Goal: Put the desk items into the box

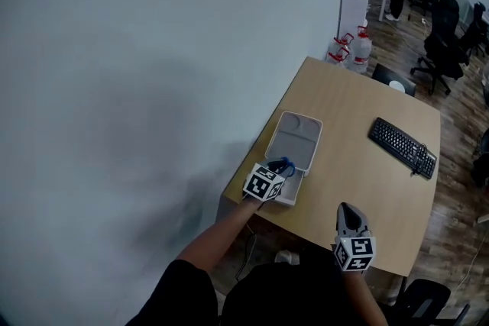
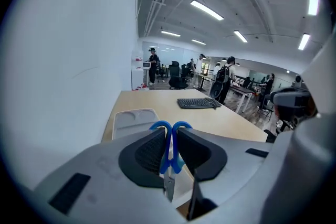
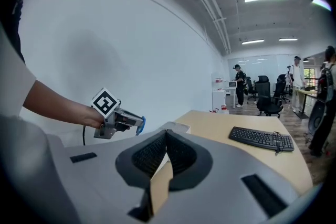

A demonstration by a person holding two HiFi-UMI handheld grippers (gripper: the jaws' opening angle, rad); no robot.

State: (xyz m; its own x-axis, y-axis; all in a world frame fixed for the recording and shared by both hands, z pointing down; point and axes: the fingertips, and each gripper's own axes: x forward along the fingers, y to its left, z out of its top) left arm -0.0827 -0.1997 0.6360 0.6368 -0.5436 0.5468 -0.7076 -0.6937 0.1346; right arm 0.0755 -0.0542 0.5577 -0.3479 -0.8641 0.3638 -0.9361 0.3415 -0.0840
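Note:
Blue-handled scissors [image 2: 181, 126] are clamped between the pads of my left gripper [image 1: 284, 164], handles forward and blades pointing back toward the camera. That gripper hovers over the near end of the shallow grey-white box [image 1: 296, 140], which lies by the desk's left edge. From the left gripper view the box [image 2: 134, 119] appears just beyond the jaws. My right gripper [image 1: 348, 210] is shut with nothing in it, above the desk's near edge to the right of the box. In the right gripper view, its jaws meet, and the left gripper [image 3: 118, 120] shows at left.
A black keyboard [image 1: 403, 147] lies on the right part of the wooden desk [image 1: 359, 111]. A white wall runs along the desk's left side. Office chairs, water jugs and standing people are far behind the desk.

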